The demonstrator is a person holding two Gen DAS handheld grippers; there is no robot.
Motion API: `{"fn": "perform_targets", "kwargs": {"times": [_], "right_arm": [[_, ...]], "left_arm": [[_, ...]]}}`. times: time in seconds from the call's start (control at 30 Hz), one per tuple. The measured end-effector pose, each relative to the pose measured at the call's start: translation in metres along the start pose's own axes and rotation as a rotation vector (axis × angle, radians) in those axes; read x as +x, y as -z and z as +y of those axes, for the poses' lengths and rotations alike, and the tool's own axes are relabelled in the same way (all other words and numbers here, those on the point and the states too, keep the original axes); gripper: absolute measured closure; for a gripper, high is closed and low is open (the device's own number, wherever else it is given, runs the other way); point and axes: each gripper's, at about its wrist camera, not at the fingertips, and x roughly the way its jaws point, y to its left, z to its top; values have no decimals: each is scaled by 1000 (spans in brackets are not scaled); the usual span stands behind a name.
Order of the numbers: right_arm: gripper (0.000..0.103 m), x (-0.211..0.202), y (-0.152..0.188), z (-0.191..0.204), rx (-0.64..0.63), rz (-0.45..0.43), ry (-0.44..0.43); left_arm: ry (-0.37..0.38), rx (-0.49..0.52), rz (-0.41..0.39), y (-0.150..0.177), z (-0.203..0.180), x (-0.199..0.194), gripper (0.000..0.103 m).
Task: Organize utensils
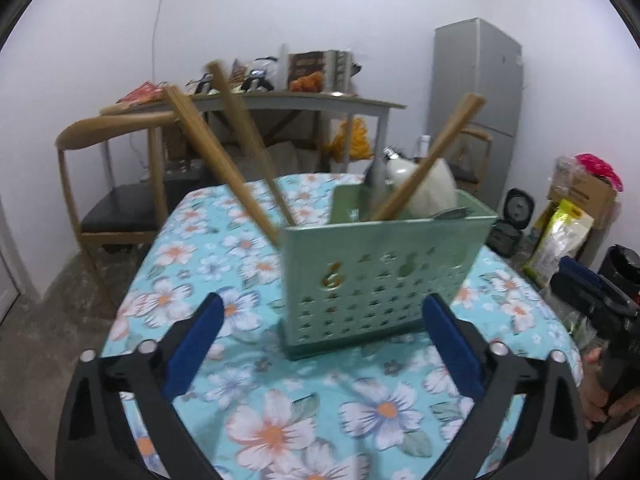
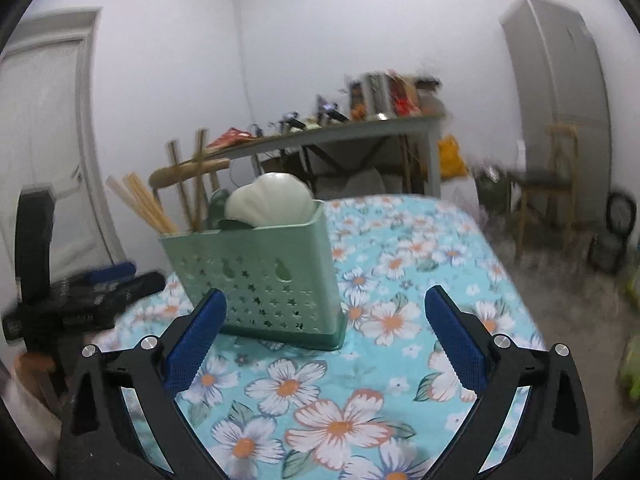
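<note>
One green perforated utensil holder [image 1: 372,280] stands upright on the floral tablecloth [image 1: 280,420], just ahead of my left gripper [image 1: 322,312], slightly toward its right finger. My left fingers [image 1: 200,332] stand wide apart with nothing between them but cloth. From my right gripper [image 2: 326,308] the same holder [image 2: 260,280] sits ahead and toward the left finger, whose blue pad overlaps the holder's lower edge in view; whether it touches, I cannot tell. My right fingers [image 2: 456,336] are spread wide too, empty.

Inside the holder I count, from the left wrist view, three wooden chopstick shafts [image 1: 224,164]: two lean away past my left finger's side, and one leans toward my right finger's side. From the right wrist view they read as roughly two pairs [image 2: 148,204] in the compartment farthest to the left; motion blur keeps me from an exact count. One white shell-shaped ladle or spoon [image 2: 272,200] fills the other compartment, with a darker utensil handle [image 1: 374,184] beside it.

Cut-out shapes and star holes pattern the holder's wall. Any writing on it is too blurred to read.

My other gripper [image 1: 600,308] shows at the far right of the left view, gripped by a hand [image 1: 596,404].
</note>
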Motion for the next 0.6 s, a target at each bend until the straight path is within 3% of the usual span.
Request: {"fn": "perform_targets", "kwargs": {"times": [0.13,0.33,0.6], "right_arm": [[7,6,-1,21,-84,23,59],[7,48,17,3,29,234,87],[7,99,28,-4,-72,330,160]], "left_arm": [[-2,5,20,3,-13,8,5],[-31,-26,62,19,-14,27,5],[-77,-49,275,31,-12,87,5]]}}
